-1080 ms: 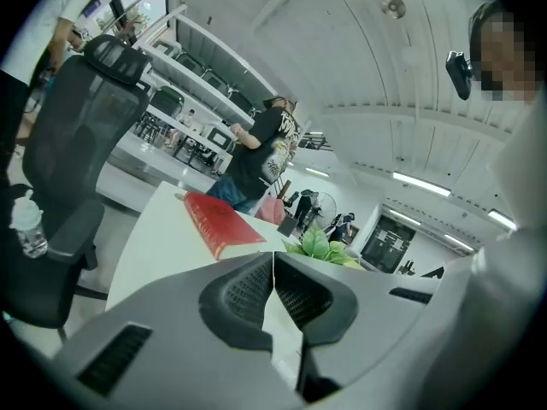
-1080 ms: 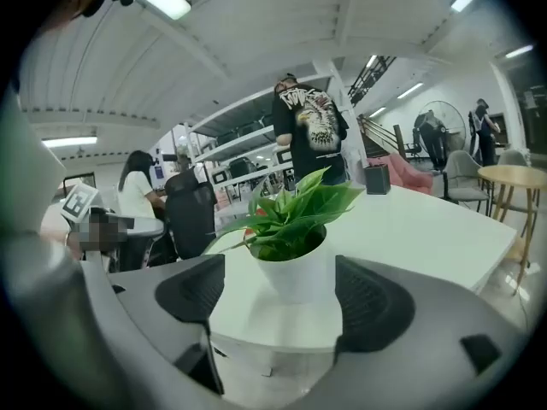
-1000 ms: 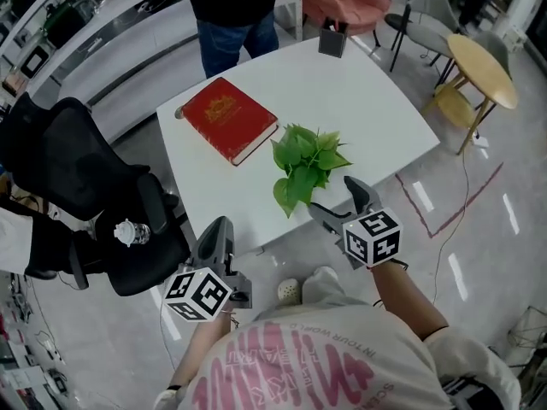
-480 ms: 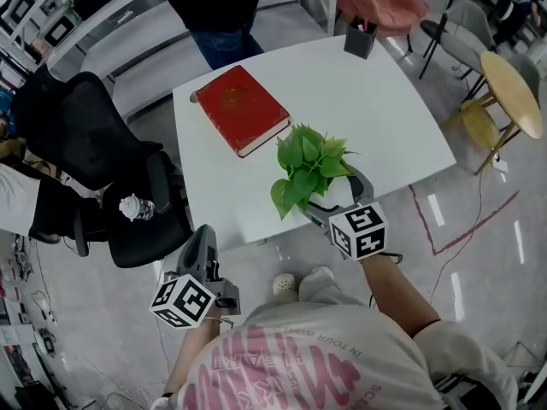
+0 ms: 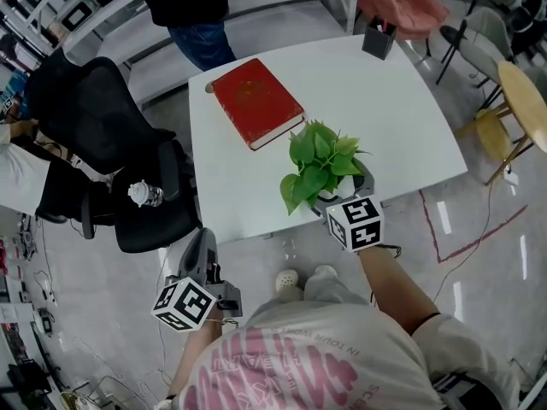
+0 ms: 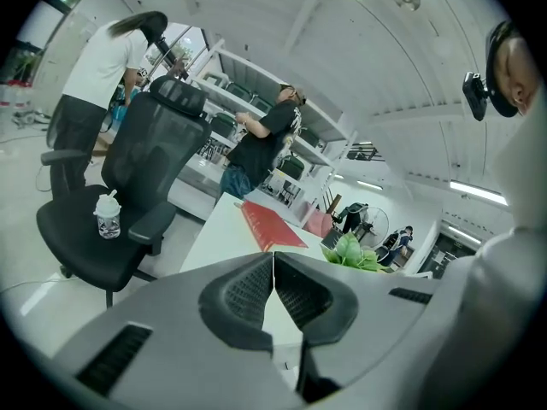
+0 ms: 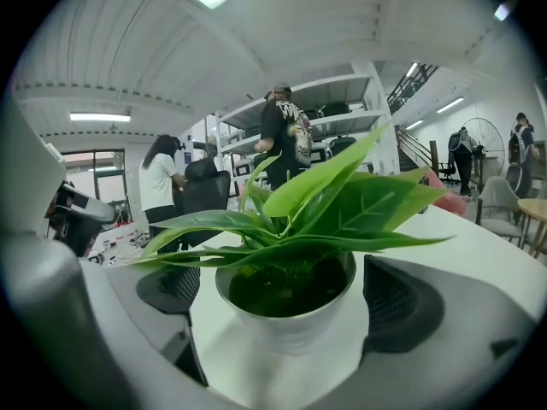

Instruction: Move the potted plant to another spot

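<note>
My head camera looks steeply down from well above onto the white bench (image 5: 393, 109), with both my grippers low in its frame. The camera on my left gripper (image 6: 273, 259) sits low off the bench's near corner and faces across it from afar. The one on my right gripper (image 7: 291, 295) sits at bench height, very near the potted plant (image 7: 295, 229). All three views share plant and bench. The head and left gripper views also share the red book (image 5: 256, 101) and black chair (image 5: 111, 135).

Before you, the small round white pot (image 7: 291, 327) looks smooth and slightly glossy; the white square tabletop (image 5: 402, 118) looks matt.
</note>
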Motion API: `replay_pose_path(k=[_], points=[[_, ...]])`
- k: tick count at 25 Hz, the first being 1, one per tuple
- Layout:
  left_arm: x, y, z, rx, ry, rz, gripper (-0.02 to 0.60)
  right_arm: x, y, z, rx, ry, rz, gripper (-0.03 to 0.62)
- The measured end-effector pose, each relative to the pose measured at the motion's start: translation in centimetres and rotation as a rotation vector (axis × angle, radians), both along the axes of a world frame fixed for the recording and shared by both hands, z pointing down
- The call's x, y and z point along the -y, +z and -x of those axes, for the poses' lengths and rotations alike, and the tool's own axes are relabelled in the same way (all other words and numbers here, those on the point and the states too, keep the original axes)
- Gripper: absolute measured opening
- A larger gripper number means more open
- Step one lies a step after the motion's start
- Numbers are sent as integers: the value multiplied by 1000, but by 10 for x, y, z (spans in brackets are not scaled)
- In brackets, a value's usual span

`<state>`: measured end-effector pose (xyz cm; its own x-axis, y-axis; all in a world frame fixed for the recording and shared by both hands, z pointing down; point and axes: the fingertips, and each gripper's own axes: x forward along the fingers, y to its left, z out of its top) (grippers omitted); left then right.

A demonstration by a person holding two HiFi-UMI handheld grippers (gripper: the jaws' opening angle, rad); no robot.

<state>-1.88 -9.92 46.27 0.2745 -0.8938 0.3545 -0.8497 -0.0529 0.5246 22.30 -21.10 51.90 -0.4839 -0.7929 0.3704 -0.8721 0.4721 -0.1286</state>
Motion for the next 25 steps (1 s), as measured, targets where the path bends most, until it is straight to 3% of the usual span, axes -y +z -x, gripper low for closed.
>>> replay_pose_path(k=[15, 19, 25], points=[[-8, -7, 12, 5, -41, -14, 25, 8, 5, 6, -26, 7, -13, 591], [-6, -7, 12, 2, -42, -16, 25, 9, 8, 3, -26, 23, -3, 554], [-2, -11, 13, -10, -47, -28, 25, 9, 8, 3, -38, 20, 10, 551]])
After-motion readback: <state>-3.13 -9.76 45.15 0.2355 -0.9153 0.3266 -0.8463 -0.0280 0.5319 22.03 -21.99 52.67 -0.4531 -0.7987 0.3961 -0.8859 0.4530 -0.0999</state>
